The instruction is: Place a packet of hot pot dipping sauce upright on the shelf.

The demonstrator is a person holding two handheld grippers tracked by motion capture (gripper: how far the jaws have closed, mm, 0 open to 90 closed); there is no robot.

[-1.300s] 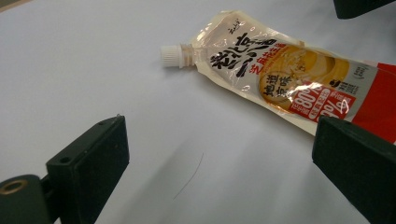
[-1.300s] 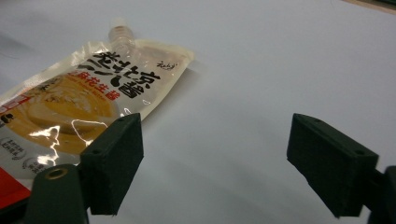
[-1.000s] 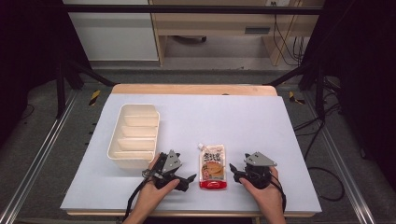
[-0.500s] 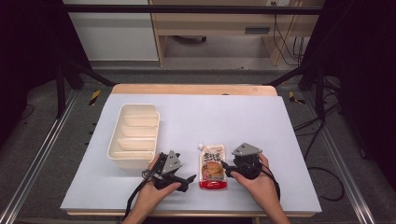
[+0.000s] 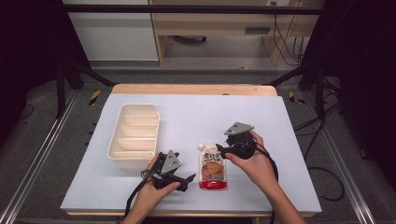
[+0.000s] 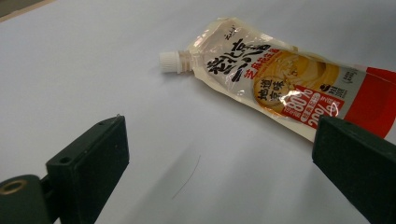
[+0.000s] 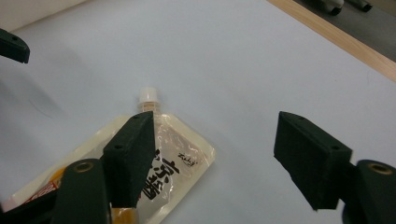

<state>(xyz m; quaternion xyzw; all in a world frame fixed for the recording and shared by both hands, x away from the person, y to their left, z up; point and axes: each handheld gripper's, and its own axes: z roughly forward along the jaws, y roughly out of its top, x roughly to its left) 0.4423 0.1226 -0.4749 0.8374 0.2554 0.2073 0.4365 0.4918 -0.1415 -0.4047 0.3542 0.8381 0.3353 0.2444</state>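
My right tool spread, hovering over sauce pouch at tabletop six o'clock; left tool spread, empty. Pouch ungrasped; divided tray, nine o'clock, unfilled.

the right tool has risen over the pouch's spout end.

Pouch lies flat on the table, near your edge, spout pointing away from you. Divided tray sits to its left, apart. Your left gripper is just left of the pouch; your right gripper is above the pouch's spout end.
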